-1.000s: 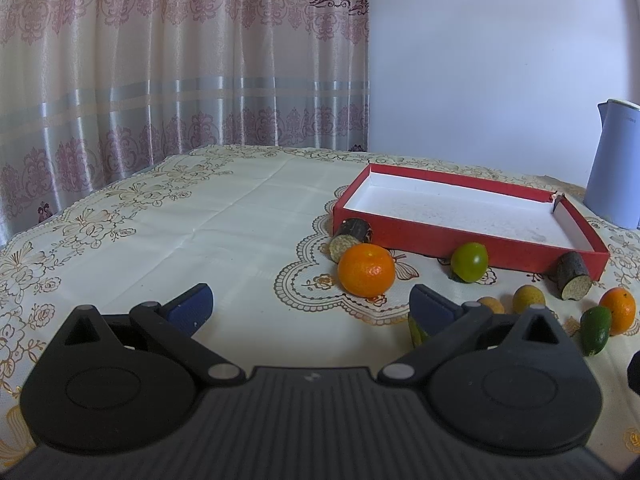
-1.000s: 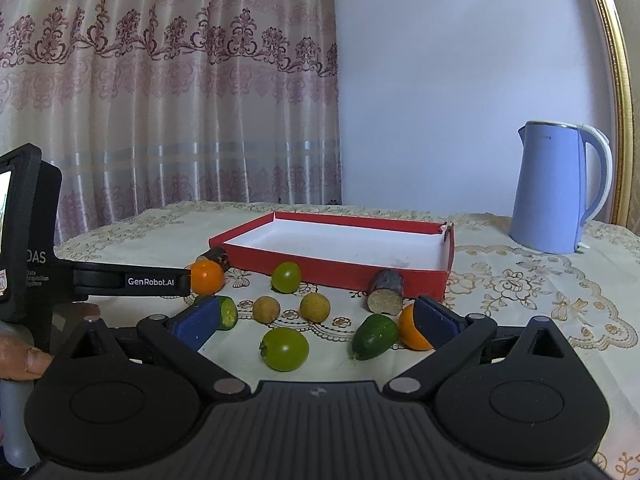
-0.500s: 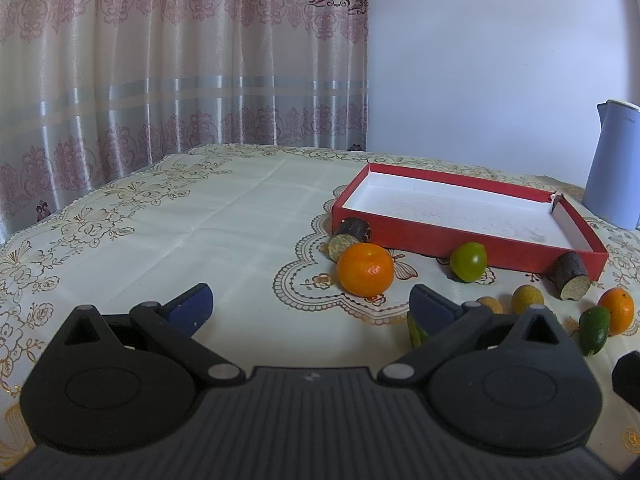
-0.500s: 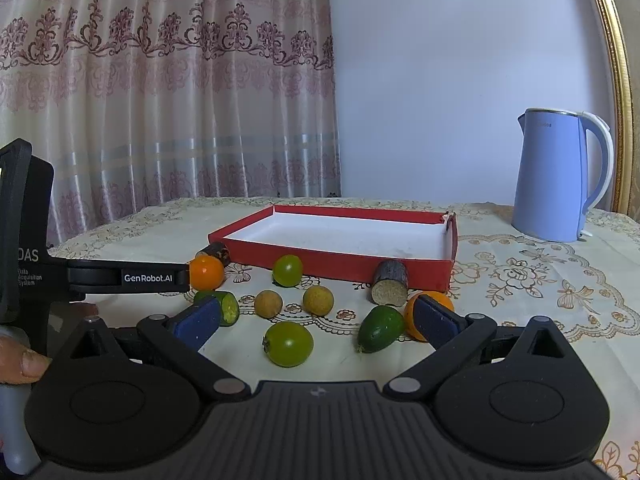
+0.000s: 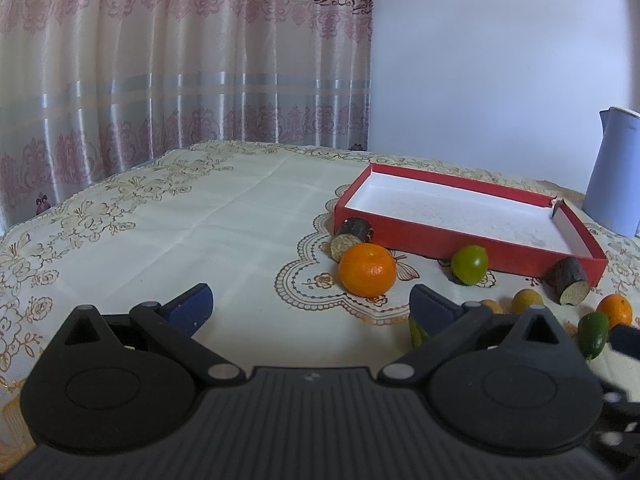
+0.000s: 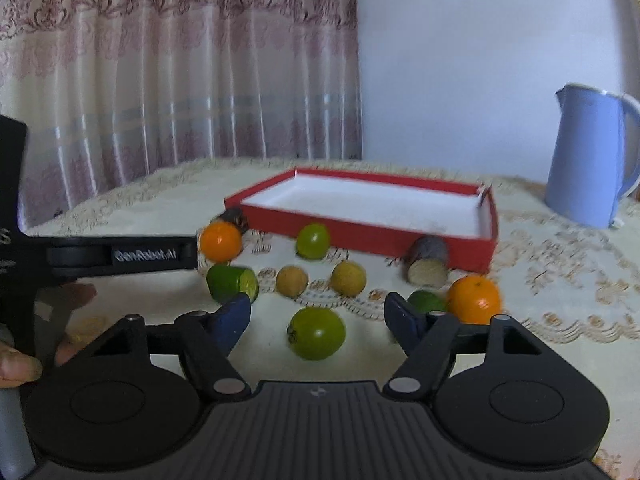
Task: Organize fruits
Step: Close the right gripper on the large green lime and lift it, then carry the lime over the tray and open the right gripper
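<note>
Patterned tablecloth. Red tray mid-table, fruits loose on cloth along its near side. Blue kettle far right. Left gripper wide open, holding nothing. Right gripper closing, green round fruit between jaws, untouched.
</note>
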Demonstrator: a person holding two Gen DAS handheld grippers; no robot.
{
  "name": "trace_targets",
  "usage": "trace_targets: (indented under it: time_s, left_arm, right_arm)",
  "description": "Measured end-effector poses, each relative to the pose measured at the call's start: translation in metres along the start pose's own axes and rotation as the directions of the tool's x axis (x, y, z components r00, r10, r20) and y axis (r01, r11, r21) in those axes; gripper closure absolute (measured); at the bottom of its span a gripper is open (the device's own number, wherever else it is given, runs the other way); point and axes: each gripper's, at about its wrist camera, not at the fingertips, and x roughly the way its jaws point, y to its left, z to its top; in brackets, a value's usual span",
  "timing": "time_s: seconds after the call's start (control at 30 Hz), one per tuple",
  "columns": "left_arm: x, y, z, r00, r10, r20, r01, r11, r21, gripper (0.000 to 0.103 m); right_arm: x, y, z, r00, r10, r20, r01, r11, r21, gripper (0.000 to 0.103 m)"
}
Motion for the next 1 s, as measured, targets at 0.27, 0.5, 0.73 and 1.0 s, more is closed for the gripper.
trace_targets:
  time_s: [0.27,0.5,0.73,1.0]
  left_arm:
    - [-0.001,0.004,0.001,1.000,-0.014,-0.007,0.014,1.000,-0.018,0.000]
    - [-0.001,0.006,0.002,1.000,-0.023,-0.010,0.023,0.999,-0.026,0.000]
    - [-0.001,0.004,0.001,1.000,-0.029,-0.013,0.029,0.999,-0.024,0.000]
    - [-0.002,0.004,0.001,0.999,-0.035,-0.016,0.034,0.999,-0.024,0.000]
  right_arm:
    - [0.028,-0.001,0.003,0.989,0.029,-0.143,-0.028,1.000,0.006,0.063]
    - [0.029,-0.003,0.004,0.988,0.017,-0.155,-0.015,1.000,0.016,0.069]
    - [0.011,-0.013,0.033,0.999,-0.008,-0.044,0.009,1.000,0.022,0.069]
    - [0.068,-0.082,0.111,0.993,-0.115,-0.036,0.118,0.989,0.091,0.069]
